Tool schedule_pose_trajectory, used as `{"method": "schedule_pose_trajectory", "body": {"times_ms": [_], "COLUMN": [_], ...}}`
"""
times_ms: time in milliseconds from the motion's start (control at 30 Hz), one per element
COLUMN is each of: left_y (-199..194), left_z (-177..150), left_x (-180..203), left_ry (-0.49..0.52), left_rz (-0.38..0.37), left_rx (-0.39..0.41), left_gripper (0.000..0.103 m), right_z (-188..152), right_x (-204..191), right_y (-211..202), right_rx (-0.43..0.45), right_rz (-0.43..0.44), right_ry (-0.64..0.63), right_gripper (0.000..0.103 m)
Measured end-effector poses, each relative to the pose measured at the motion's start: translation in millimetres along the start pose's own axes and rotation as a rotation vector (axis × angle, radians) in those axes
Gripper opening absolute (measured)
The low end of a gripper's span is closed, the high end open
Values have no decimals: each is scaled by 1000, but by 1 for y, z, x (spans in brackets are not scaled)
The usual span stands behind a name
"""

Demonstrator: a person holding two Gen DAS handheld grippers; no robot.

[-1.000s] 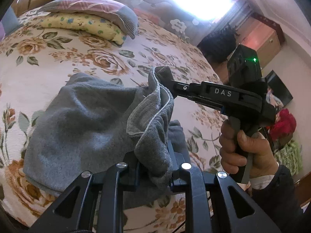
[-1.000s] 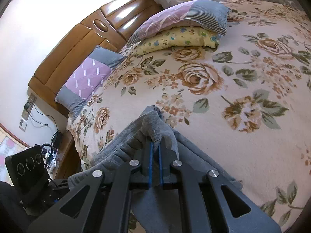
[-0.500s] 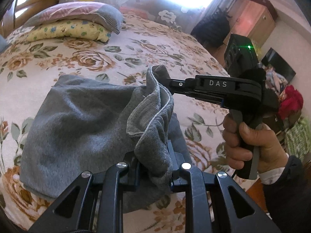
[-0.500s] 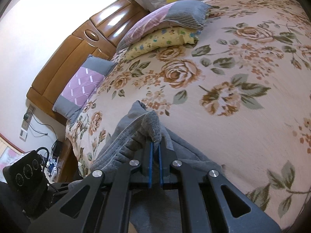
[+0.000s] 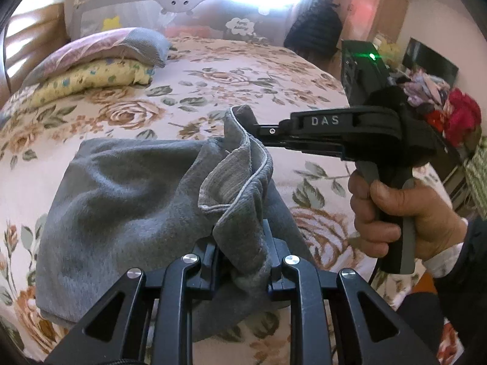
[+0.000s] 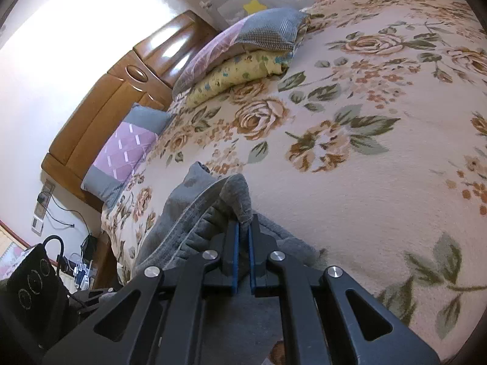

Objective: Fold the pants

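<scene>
In the left wrist view, the left gripper (image 5: 243, 255) is clamping a bunched edge of the grey pants (image 5: 127, 200), lying centre-left on the floral bedspread (image 5: 213, 70); soft, limp fabric, probably best gripped along its ribbed band. In the right wrist view, the right gripper (image 6: 242, 237) is pinching another corner at lower centre.

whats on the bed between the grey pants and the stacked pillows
Nothing: in the left wrist view only bare floral bedspread lies between the grey pants and the stacked pillows. The right wrist view shows the same.
</scene>
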State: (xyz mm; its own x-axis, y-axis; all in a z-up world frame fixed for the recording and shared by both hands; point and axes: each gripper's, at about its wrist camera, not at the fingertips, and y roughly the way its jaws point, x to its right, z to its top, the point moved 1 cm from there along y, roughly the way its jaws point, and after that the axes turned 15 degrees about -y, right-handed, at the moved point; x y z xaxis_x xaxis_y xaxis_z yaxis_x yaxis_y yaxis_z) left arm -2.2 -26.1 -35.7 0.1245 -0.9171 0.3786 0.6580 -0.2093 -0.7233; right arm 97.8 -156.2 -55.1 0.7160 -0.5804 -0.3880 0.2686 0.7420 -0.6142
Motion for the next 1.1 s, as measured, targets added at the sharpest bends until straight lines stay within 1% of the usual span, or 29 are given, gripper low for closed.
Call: {"method": "schedule_pose_trajectory", "body": {"times_ms": [100,267,300,400,433,467,533,600,700,833,900,1000,1100], "left_y": [3,0,0,1,1,0,-4,-12,-22,-38,-49,-59,-68], "left_z": [-5,-9,-10,-14,-16,-18,-23,-25,-27,-27,-22,-11,7], "left_x": [3,9,11,18,20,22,27,28,26,13,-3,-28,-64], "left_ry": [26,65,74,103,120,134,169,184,190,174,141,76,2], "left_rz": [7,0,-2,-23,-29,-35,-47,-86,-132,-161,-165,-156,-120], "left_rx": [-8,4,3,-16,-21,-20,-16,-17,-28,-31,-22,-12,18], "left_gripper": [21,22,24,37,42,44,49,50,52,55,57,58,59], "right_z": [-5,-16,-17,-21,-23,-26,-30,-34,-37,-34,-30,-22,-13], "right_x": [4,8,9,13,16,20,26,29,23,10,1,-19,-47], "right_y": [1,-6,-8,-10,-11,-14,-21,-33,-49,-63,-69,-75,-72], "right_rx": [3,24,29,26,21,16,29,54,72,89,102,127,129], "right_rz": [0,-14,-15,-14,-12,-32,-52,-68,-97,-127,-140,-153,-161], "right_ry": [15,50,57,89,112,142,175,203,200,182,170,140,84], "right_gripper": [6,6,6,9,15,17,17,17,17,17,17,17,17]}}
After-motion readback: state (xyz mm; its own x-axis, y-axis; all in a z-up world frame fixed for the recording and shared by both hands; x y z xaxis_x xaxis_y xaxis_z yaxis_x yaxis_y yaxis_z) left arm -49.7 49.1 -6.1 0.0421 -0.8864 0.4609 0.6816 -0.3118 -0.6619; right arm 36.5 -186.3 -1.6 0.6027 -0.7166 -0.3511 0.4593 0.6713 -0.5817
